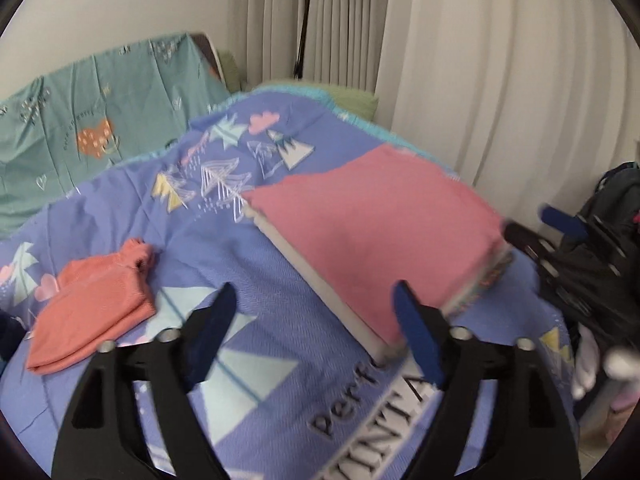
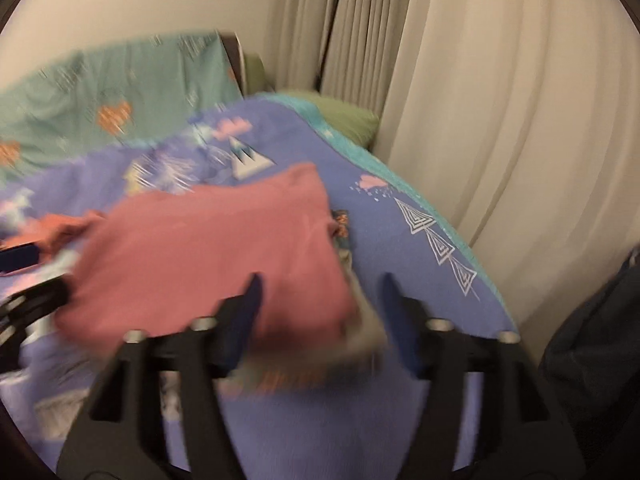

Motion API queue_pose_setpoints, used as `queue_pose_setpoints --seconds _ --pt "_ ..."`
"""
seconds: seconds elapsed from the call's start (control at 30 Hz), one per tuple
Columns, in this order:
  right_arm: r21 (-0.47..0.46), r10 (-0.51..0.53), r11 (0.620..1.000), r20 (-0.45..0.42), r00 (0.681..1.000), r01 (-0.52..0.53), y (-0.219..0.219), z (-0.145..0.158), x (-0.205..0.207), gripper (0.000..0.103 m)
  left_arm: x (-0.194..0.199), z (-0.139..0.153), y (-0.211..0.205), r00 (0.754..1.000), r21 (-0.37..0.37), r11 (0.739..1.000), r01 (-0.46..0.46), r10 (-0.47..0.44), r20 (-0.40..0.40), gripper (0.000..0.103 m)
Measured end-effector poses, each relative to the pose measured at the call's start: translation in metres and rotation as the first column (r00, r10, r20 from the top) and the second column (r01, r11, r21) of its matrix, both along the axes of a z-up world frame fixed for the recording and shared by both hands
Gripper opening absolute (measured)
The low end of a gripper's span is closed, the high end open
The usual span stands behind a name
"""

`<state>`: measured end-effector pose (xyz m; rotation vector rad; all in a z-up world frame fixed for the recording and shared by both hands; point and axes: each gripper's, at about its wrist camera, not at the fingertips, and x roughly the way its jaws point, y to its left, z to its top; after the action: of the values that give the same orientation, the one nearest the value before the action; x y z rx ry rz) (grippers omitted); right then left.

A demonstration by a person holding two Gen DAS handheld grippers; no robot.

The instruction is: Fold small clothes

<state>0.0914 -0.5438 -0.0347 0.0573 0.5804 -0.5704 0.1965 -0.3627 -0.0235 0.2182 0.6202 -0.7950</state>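
both grippers, left (image 1: 320, 332) and right (image 2: 320, 320), spread apart, gripping nothing. pink folded stack (image 1: 376, 240) flat on purple bedspread (image 1: 224, 240); orange garment (image 1: 92, 304) lying apart, leftward.

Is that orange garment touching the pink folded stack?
Apart. In the left wrist view, the orange garment lies left of the pink stack, with a wide strip of purple bedspread showing between them.
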Motion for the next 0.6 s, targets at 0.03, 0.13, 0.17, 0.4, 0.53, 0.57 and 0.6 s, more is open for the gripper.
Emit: queue_pose_setpoints --seconds 0.03,0.13,0.17,0.4,0.53,0.57,0.6 --pt "0.009 0.007 1.000 0.036 0.999 -0.007 0.010 0.007 -0.022 0.074 -0.010 0.007 0.009 1.000 -0.016 1.000 -0.013 0.013 0.021 0.092" --pt "0.026 -0.027 0.999 0.152 0.988 0.023 0.037 0.026 -0.077 0.092 -0.035 0.027 0.031 0.997 -0.065 0.997 -0.040 0.045 0.063 0.101" --pt "0.029 -0.061 0.998 0.189 0.980 0.056 0.044 0.032 -0.092 0.097 -0.048 0.036 0.042 0.996 -0.093 0.995 -0.037 0.044 0.077 0.102" --pt "0.064 -0.065 0.997 0.287 0.956 0.048 0.083 0.079 -0.159 0.100 -0.106 0.073 0.081 0.988 -0.148 0.988 -0.034 0.056 0.144 0.102" --pt "-0.005 -0.012 1.000 0.304 0.952 0.015 0.113 0.099 -0.176 0.101 -0.135 0.088 0.099 0.984 -0.144 0.987 -0.077 0.099 0.148 0.102" --pt "-0.015 -0.005 1.000 0.310 0.951 0.010 0.119 0.103 -0.180 0.101 -0.142 0.091 0.102 0.981 -0.134 0.987 -0.092 0.113 0.155 0.102" --pt "-0.020 0.001 1.000 0.314 0.949 0.006 0.124 0.105 -0.184 0.101 -0.146 0.093 0.104 0.980 -0.125 0.987 -0.101 0.121 0.160 0.102"
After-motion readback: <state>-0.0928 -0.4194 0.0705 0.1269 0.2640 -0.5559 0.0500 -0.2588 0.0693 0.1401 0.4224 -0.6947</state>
